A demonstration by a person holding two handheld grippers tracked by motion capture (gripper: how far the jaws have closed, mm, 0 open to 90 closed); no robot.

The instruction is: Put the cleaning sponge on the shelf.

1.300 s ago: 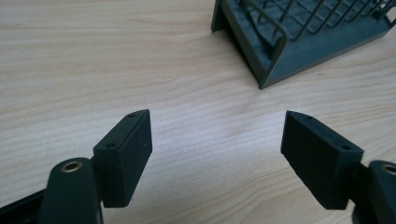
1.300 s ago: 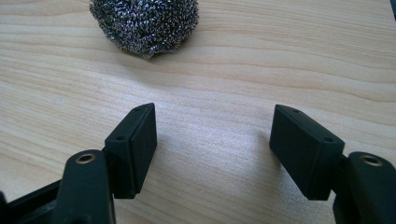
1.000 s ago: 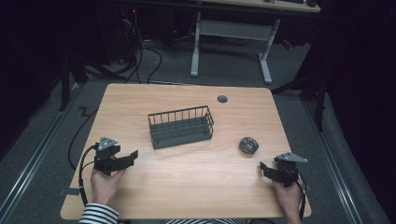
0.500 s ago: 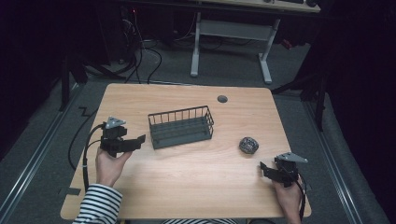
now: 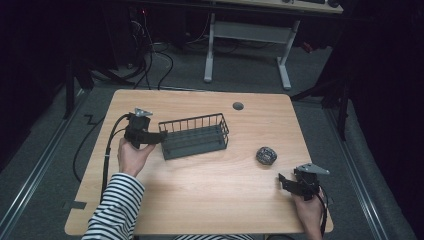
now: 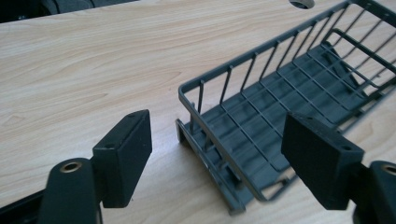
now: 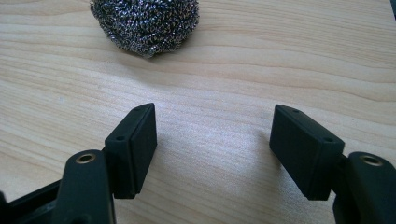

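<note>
Table (image 5: 200, 195): one wire basket (image 5: 195, 136), one steel scourer (image 5: 266, 155).

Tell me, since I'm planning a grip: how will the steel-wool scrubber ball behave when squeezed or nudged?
The round silvery steel-wool scrubber ball is a loose tangle of wire, so it probably compresses rather than resists. It looks airy, so likely light for its size. Its rounded shape on the bare wooden table may roll a little, though the rough wire should resist sliding.

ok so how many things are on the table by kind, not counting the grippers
wire basket: 1
steel wool scrubber: 1
total: 2
</note>
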